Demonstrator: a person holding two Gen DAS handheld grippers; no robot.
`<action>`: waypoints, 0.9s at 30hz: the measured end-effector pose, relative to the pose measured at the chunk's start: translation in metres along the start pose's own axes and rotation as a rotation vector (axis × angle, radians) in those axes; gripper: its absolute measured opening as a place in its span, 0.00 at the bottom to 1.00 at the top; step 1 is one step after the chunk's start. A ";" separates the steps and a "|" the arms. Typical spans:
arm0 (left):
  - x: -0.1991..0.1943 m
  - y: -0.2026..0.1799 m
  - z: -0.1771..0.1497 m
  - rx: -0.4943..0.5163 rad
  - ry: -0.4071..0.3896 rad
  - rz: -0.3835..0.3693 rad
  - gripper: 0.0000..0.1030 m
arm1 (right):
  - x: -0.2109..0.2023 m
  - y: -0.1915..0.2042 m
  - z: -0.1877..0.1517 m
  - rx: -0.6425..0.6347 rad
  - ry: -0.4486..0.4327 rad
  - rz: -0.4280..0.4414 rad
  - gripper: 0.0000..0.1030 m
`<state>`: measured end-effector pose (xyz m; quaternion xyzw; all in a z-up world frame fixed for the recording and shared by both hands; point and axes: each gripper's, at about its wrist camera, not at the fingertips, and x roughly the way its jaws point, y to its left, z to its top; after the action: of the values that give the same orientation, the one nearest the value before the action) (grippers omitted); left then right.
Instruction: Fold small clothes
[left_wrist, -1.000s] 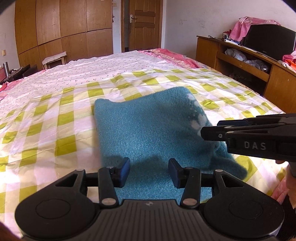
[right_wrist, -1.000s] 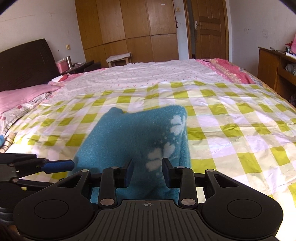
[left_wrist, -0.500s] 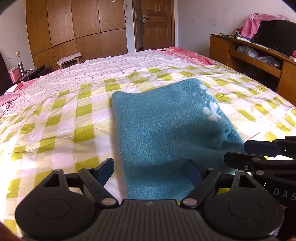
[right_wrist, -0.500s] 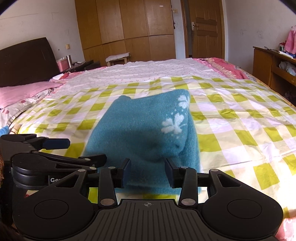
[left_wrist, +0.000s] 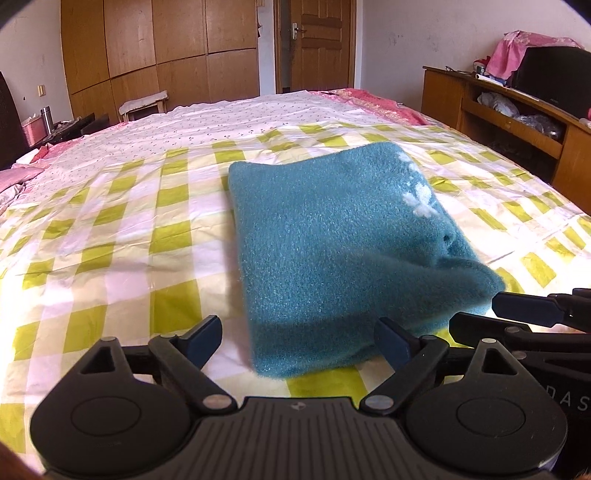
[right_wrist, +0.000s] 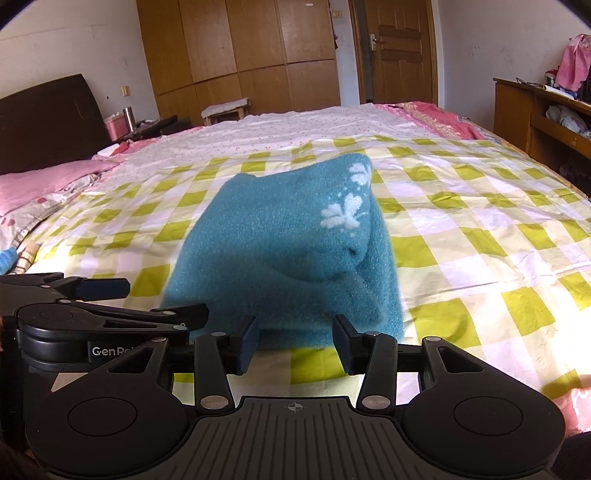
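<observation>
Covering bed (left_wrist: 122, 229), green-checked sheet (right_wrist: 480, 229)

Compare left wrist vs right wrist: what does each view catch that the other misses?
Left wrist only: the black box on the wooden cabinet, pink cloth draped over it, and the right hand-held gripper entering from the right.

Right wrist only: the dark headboard, the pink pillow, and the left hand-held gripper entering from the left.

Both: the folded teal garment with white flower print lying on the green-checked sheet, wardrobe, door; both grippers' jaws are opening, nothing between the pads.
</observation>
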<state>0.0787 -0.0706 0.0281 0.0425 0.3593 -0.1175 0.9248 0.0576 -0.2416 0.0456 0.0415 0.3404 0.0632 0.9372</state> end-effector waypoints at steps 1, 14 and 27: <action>-0.001 0.000 -0.001 0.000 0.000 0.000 0.92 | -0.001 0.000 -0.001 0.002 0.002 0.001 0.43; -0.014 -0.001 -0.012 0.014 0.003 0.020 0.92 | -0.011 0.008 -0.015 0.020 0.018 -0.013 0.43; -0.014 -0.001 -0.016 0.018 0.017 0.031 0.91 | -0.010 0.010 -0.020 0.025 0.038 -0.014 0.43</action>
<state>0.0582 -0.0663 0.0253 0.0575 0.3655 -0.1058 0.9230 0.0367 -0.2324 0.0377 0.0495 0.3591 0.0530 0.9305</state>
